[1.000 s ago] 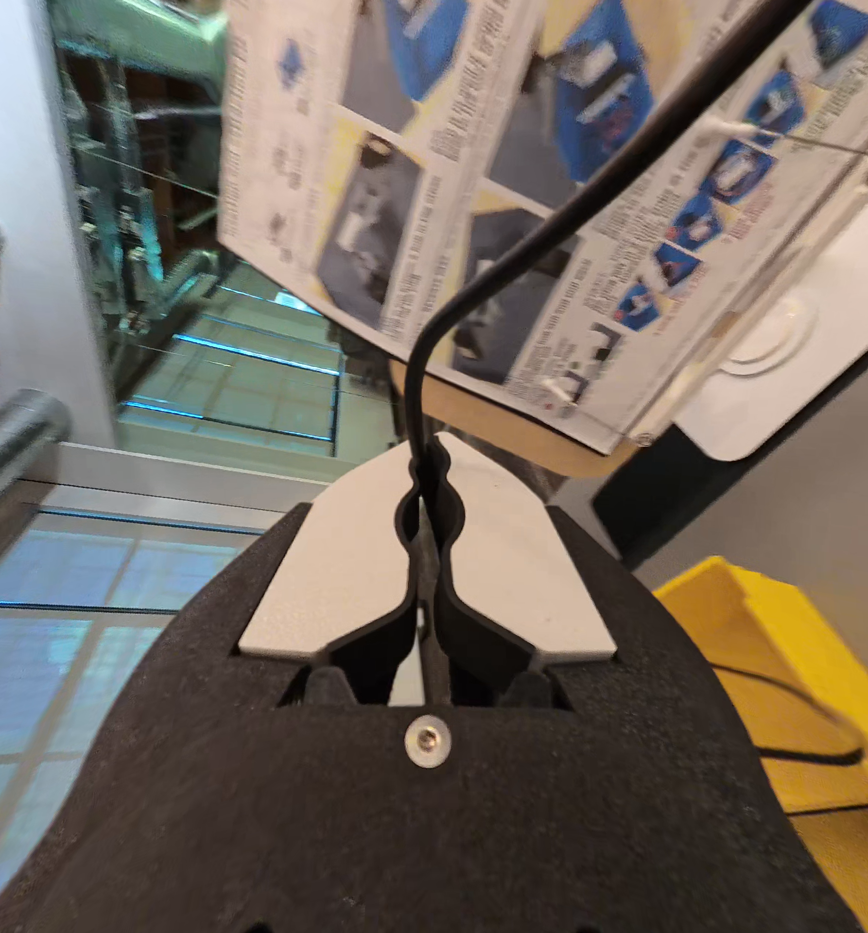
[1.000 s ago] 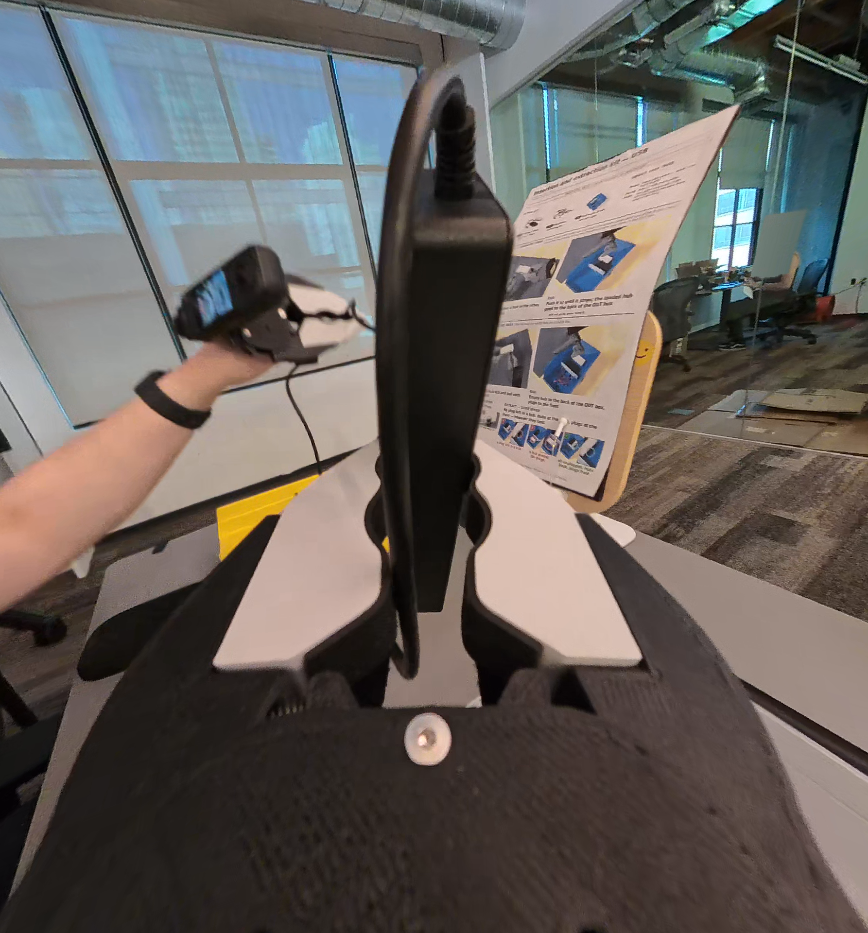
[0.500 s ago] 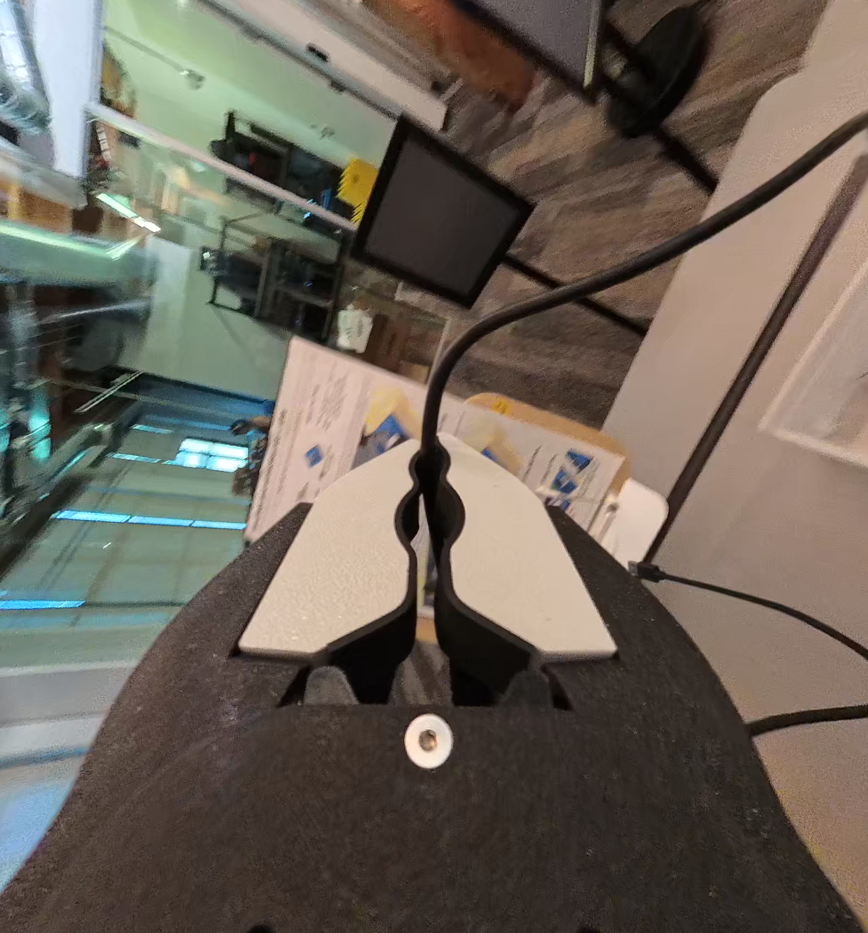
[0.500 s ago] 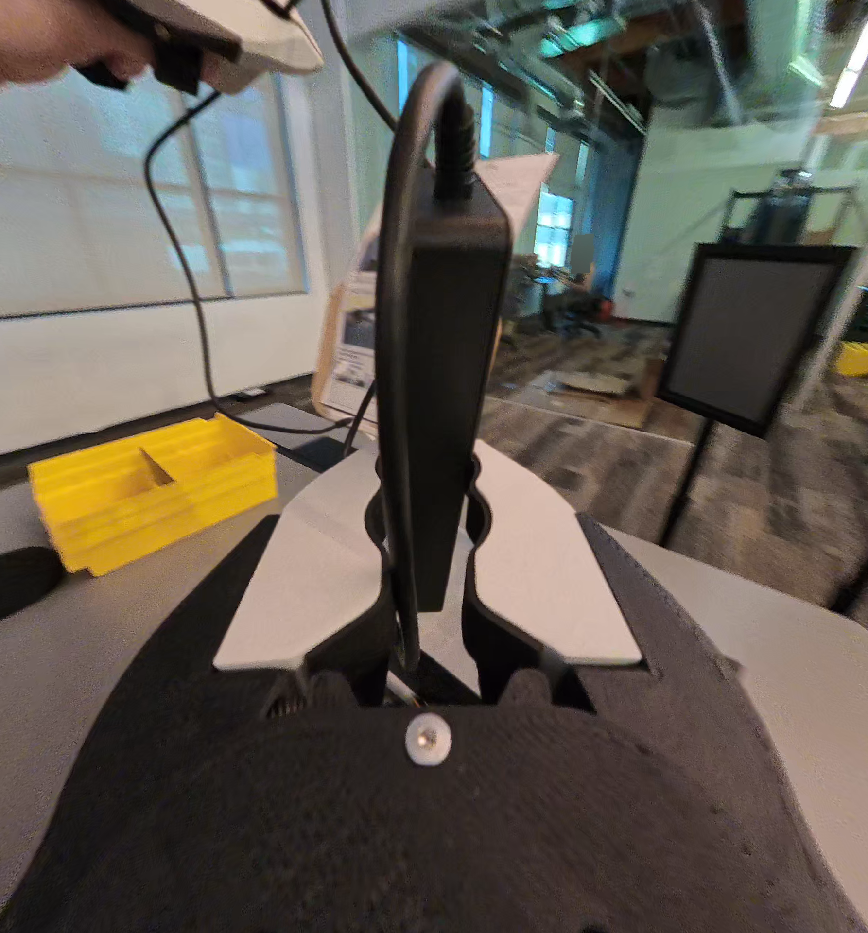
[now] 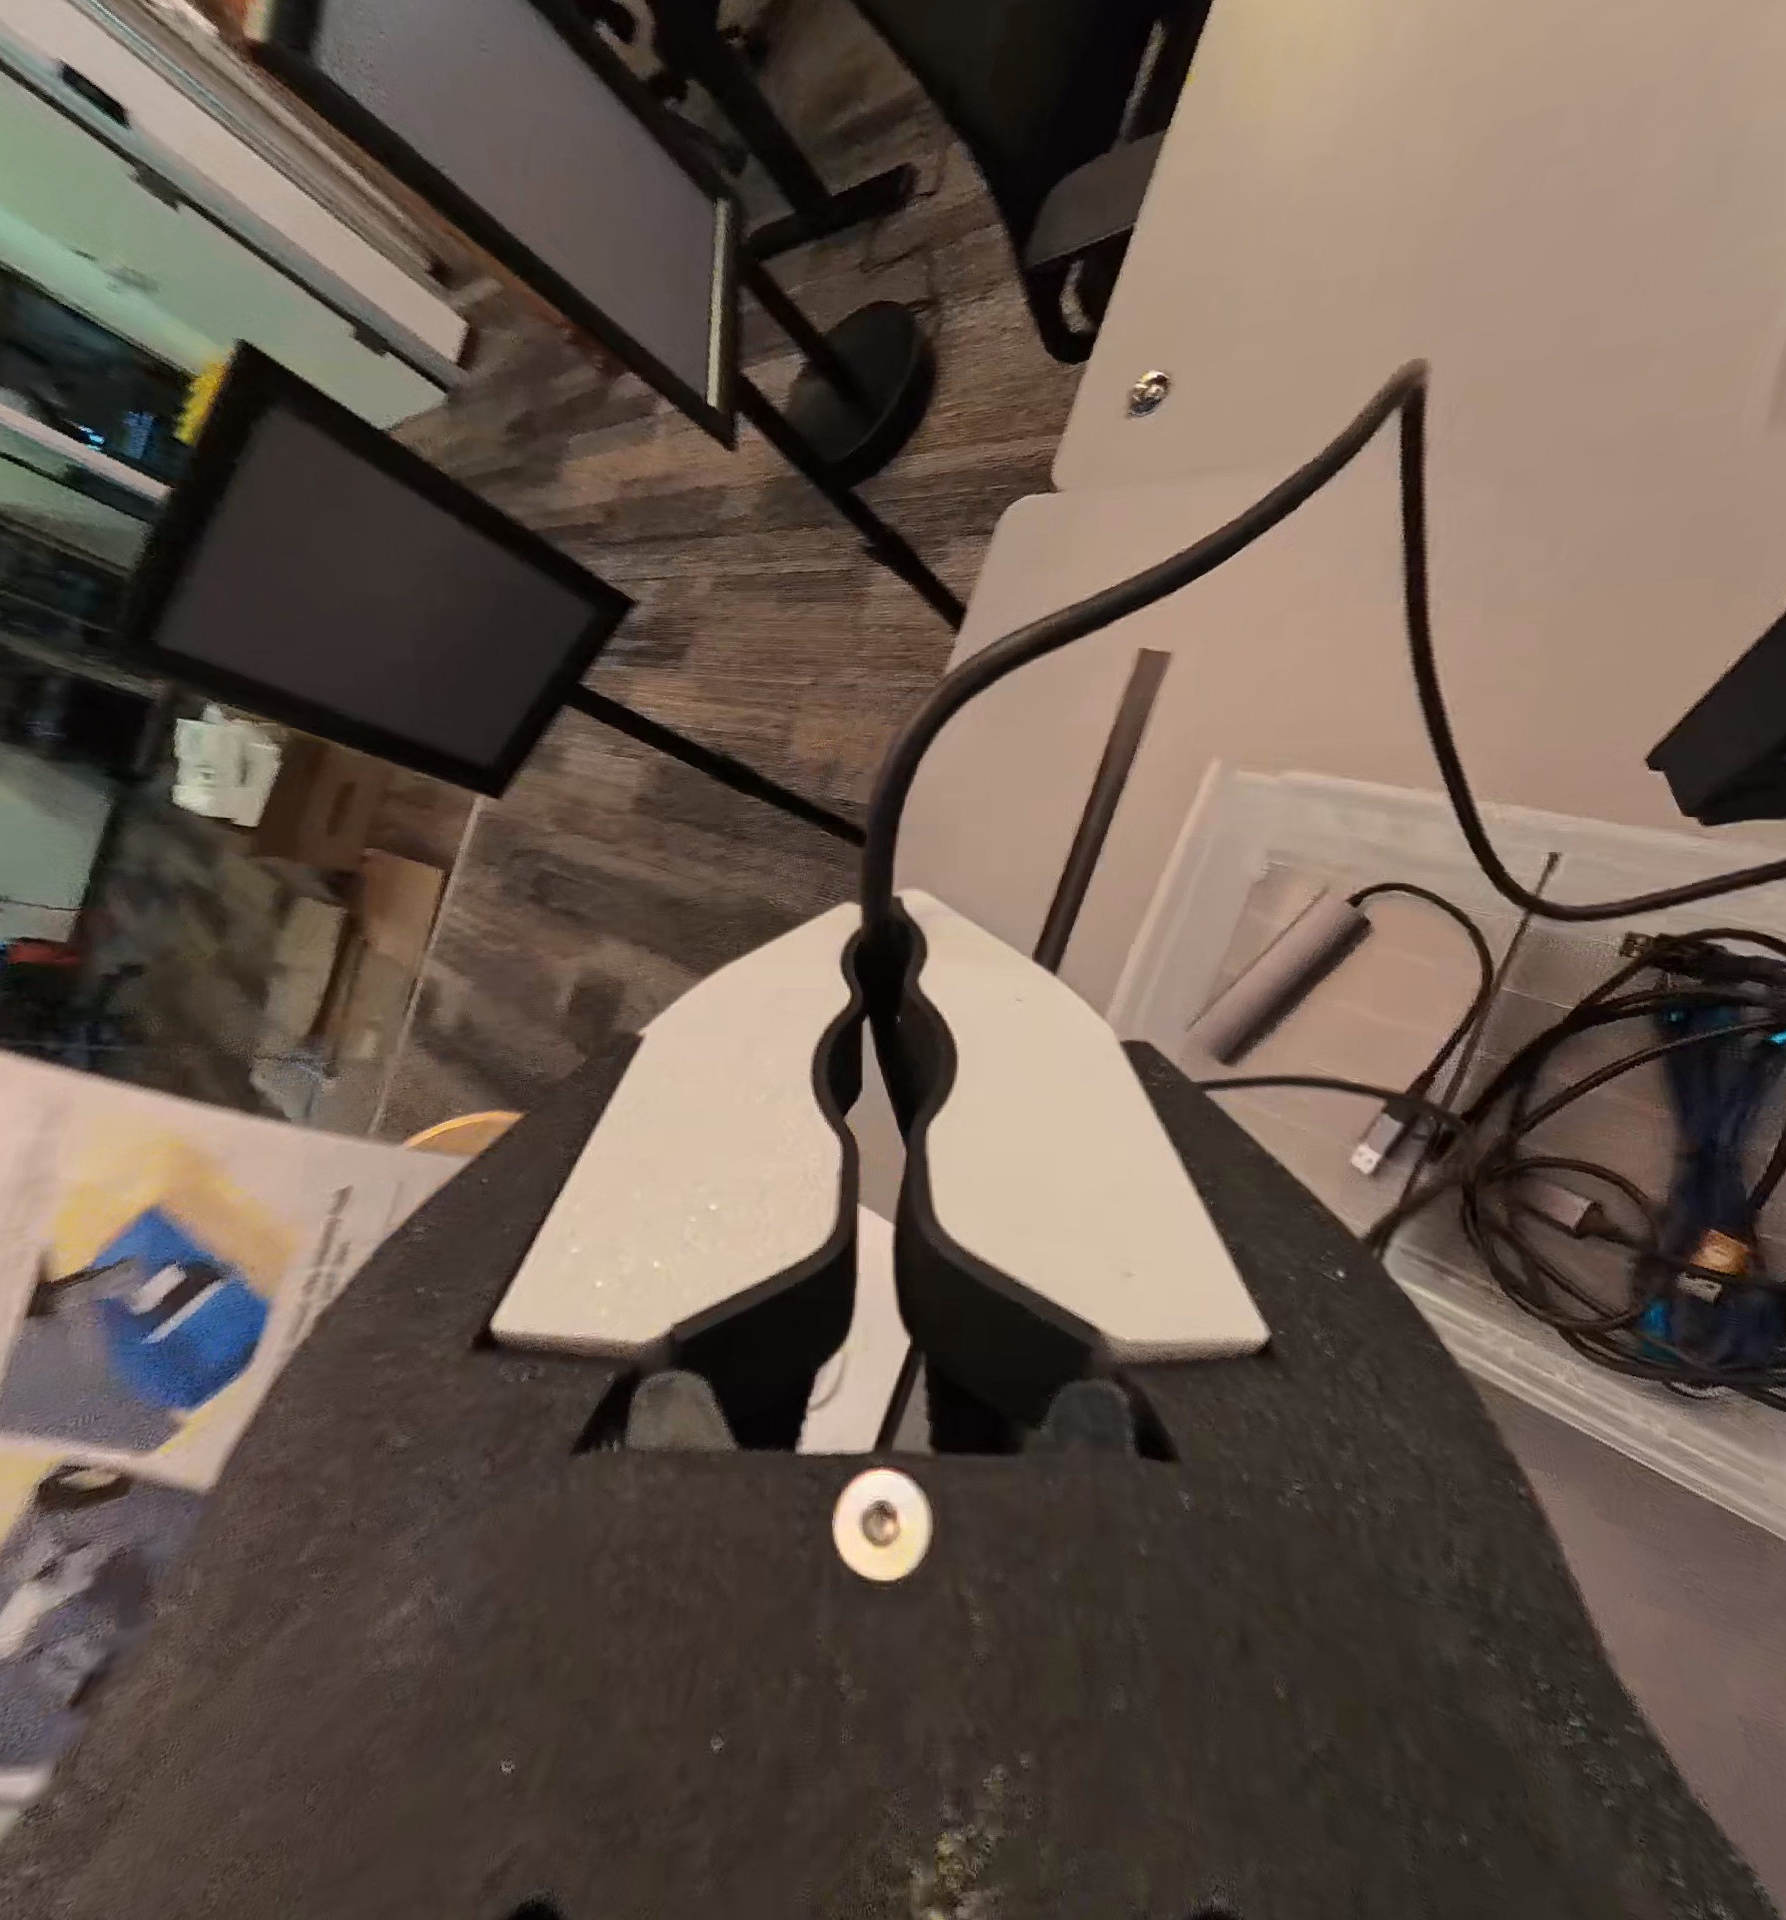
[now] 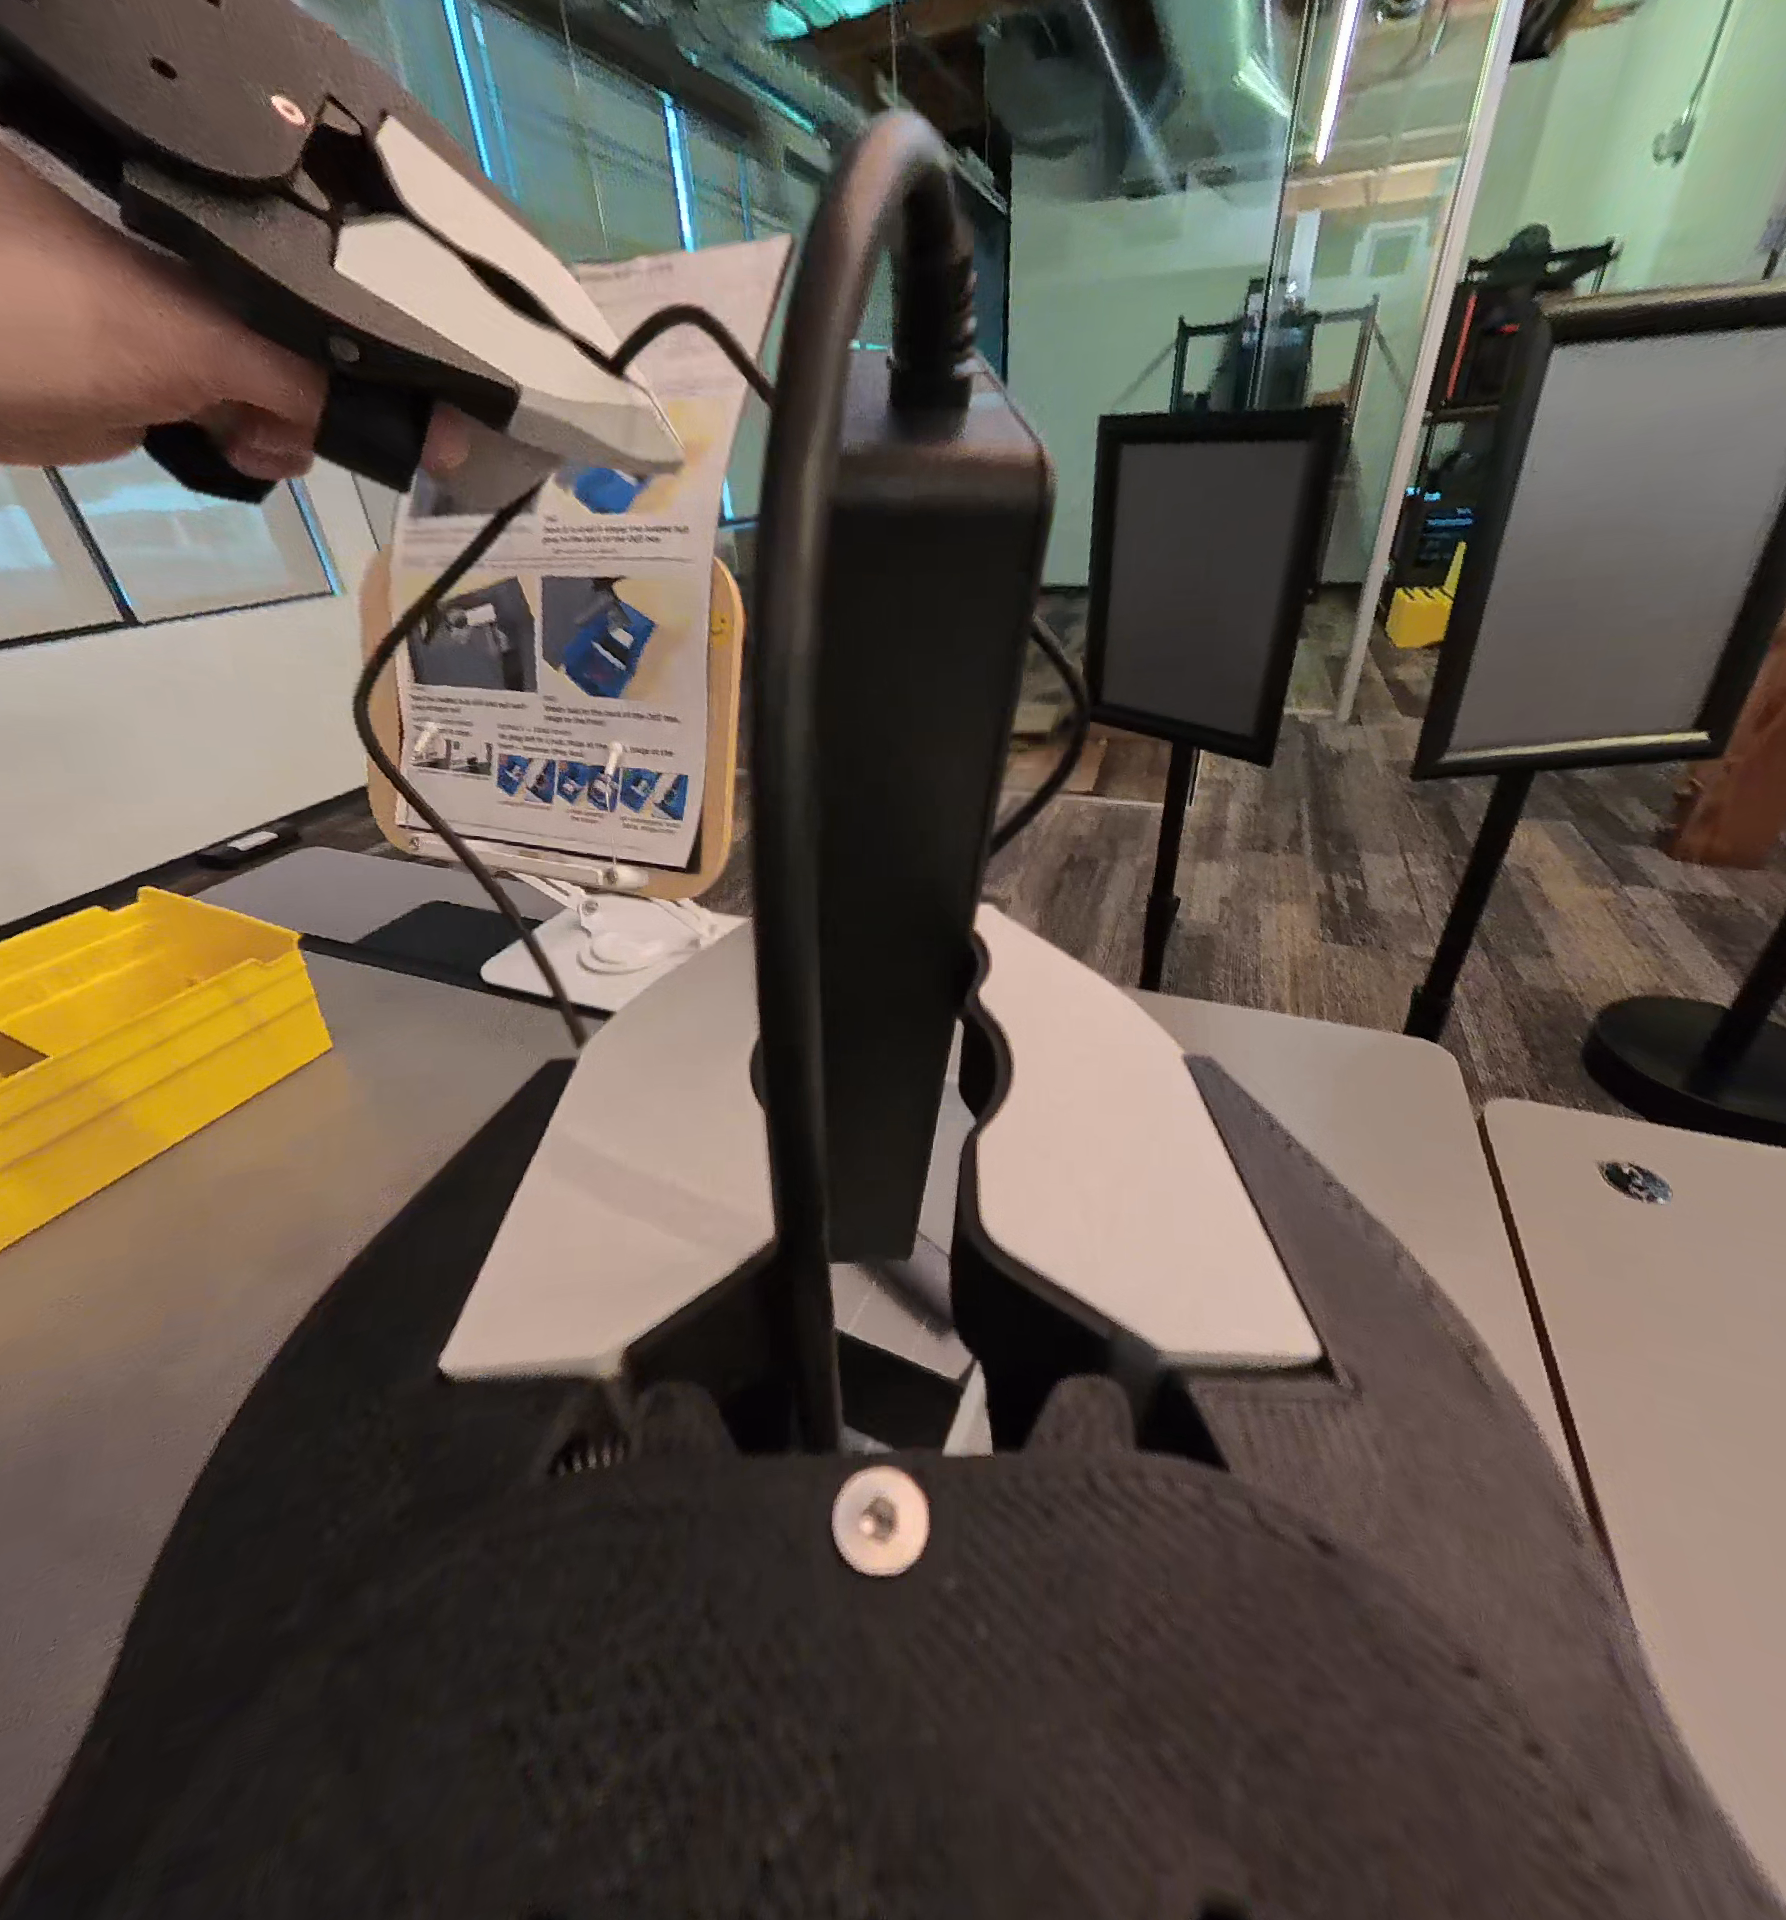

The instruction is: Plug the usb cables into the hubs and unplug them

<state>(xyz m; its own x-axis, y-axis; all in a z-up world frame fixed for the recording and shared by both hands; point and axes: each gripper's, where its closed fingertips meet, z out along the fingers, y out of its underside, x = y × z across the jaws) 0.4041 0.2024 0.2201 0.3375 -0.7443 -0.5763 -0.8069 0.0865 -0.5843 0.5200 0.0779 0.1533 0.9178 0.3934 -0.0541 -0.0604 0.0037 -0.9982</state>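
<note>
While raised, left gripper [image 6: 598, 416]: held high in a hand [image 6: 89, 343], fingers pinched on a black cable [image 5: 1128, 592].
Right gripper [image 6: 884, 1091]: level above the table, fingers clamped on an upright black hub [image 6: 920, 790].
Cable path: apparently loops toward the hub; blurred.
Surface: grey table [image 6: 245, 1195], yellow bin [image 6: 110, 1018], clear tray [image 5: 1595, 1434] of cables.

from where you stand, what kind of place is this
Probably an open-plan office or lab set up for demos. Grey tables stand on a carpet-tile floor, glass partitions divide the room under exposed ceiling ducts, and framed sign stands and a propped instruction sheet sit nearby.
</note>
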